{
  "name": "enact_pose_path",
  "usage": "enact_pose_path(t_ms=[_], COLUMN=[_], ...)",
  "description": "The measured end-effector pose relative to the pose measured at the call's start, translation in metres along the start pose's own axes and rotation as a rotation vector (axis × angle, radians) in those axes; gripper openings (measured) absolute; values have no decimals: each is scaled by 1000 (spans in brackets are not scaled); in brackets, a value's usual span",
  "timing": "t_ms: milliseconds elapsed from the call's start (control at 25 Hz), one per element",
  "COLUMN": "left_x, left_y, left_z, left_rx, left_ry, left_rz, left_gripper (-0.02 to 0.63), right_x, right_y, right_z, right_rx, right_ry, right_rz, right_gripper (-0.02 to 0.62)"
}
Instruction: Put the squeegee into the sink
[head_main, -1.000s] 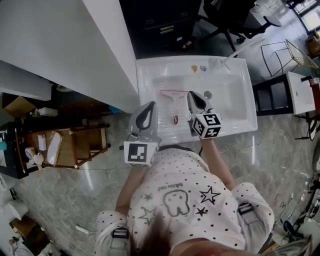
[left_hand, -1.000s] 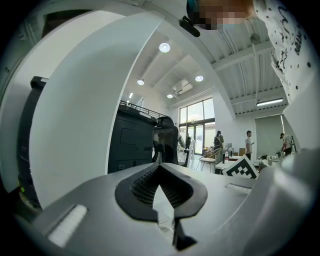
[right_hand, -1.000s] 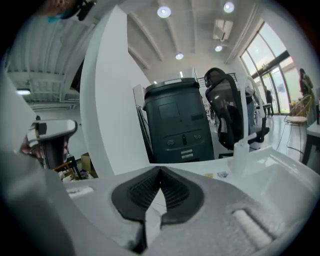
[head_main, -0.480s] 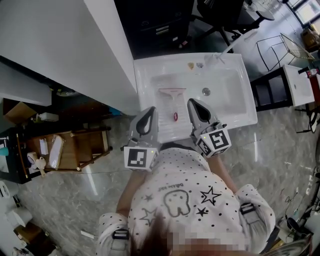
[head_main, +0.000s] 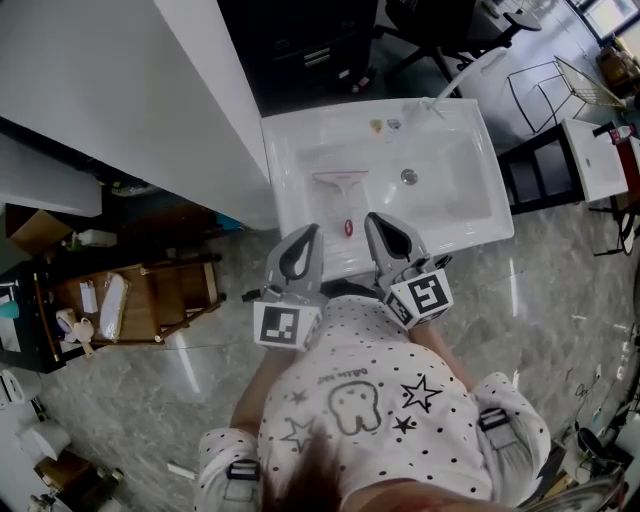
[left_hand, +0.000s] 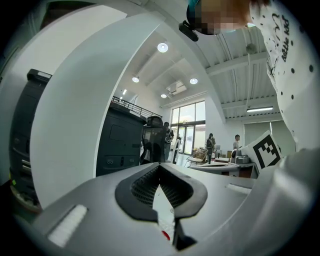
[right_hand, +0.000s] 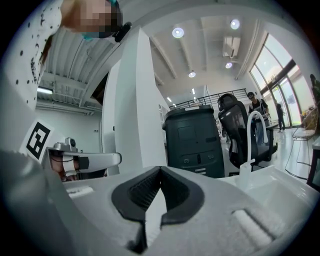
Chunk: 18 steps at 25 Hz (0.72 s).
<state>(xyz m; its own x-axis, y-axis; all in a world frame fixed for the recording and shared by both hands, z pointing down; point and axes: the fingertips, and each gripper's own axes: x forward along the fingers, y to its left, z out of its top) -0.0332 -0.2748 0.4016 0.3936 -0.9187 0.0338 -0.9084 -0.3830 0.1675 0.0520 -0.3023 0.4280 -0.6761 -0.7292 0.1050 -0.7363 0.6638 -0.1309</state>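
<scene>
The squeegee (head_main: 345, 198) lies flat in the left part of the sink (head_main: 450, 205), blade far and handle toward you, so the drop looks done. Your left gripper (head_main: 308, 235) and right gripper (head_main: 376, 222) hover over the near rim, fingers pressed together on nothing. Draw them back level without clipping that rim.

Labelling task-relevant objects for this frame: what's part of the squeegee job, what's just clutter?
Job: squeegee, lying in the sink; left gripper and right gripper, both shut and empty.
Clutter: wooden cart, wire rack, cardboard box.
</scene>
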Motion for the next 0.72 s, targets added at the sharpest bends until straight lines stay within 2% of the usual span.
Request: enact_pose_path(t_ms=[280,720], left_x=[-6,-10], left_y=[-13,-19], left_z=[-8,-9], left_rx=[10,-2], left_ry=[18,13], left_rz=[-28,-39], left_gripper=[-6,-6], right_x=[-4,-6], right_y=[6,9], right_z=[4,-4], right_rx=[-38,-43], right_ry=[-3,21], right_rz=[-8,-4], right_gripper=[-6,-6])
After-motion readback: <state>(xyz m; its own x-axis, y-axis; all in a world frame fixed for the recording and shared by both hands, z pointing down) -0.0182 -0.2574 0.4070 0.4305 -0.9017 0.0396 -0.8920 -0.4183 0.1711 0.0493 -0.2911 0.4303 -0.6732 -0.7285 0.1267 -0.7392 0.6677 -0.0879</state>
